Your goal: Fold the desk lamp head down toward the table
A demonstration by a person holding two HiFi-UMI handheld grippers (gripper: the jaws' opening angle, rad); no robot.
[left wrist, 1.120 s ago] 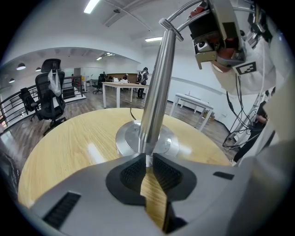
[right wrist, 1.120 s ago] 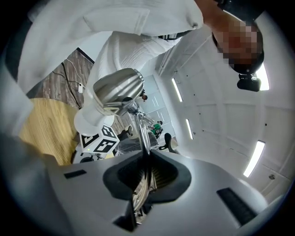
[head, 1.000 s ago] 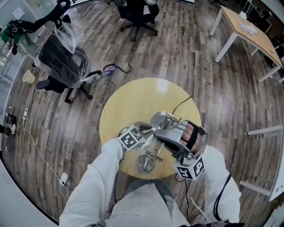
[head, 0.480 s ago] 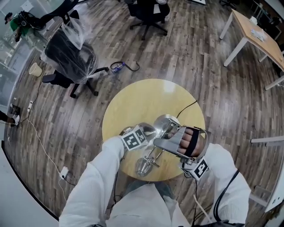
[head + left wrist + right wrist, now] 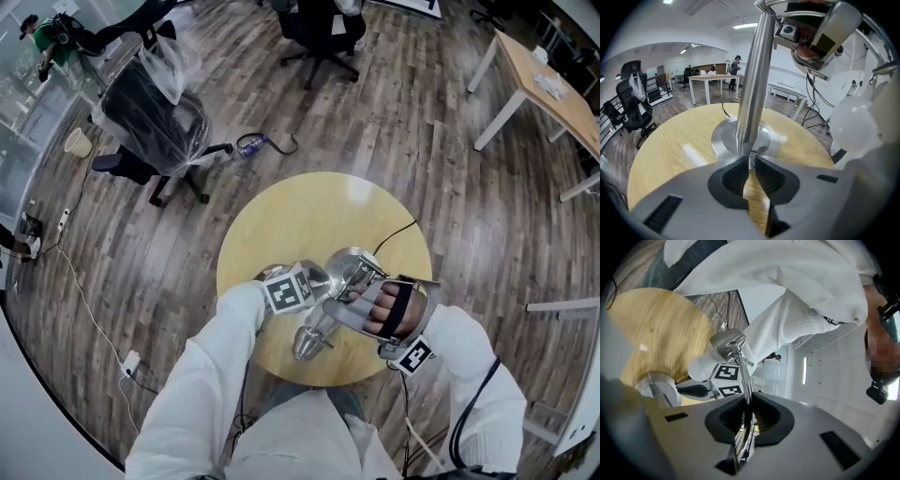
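My left hand-held gripper [image 5: 749, 161] is pinched shut on the foot of the desk lamp's pole [image 5: 752, 84], just above the round base [image 5: 723, 136]. I hold it that low so the base stays flat on the table [image 5: 670, 145] while the top gets levered. The lamp stands roughly mid-table, a little toward the right edge, and its cord runs off toward the far right edge.

My right hand-held gripper [image 5: 747, 401] is up at the top of the lamp, jaws clamped on the thin metal rod [image 5: 744, 376] that carries the lamp head [image 5: 309, 343]. The rod is slim, so the pads sit nearly together around it. Gripping the rod rather than the shade gives me a lever on the hinge.

From my head view the head hangs over the near side of the table, clearly above the wood. I judge the fold is under way but not finished. The risk is the rod slipping through the pads, or the base tipping.
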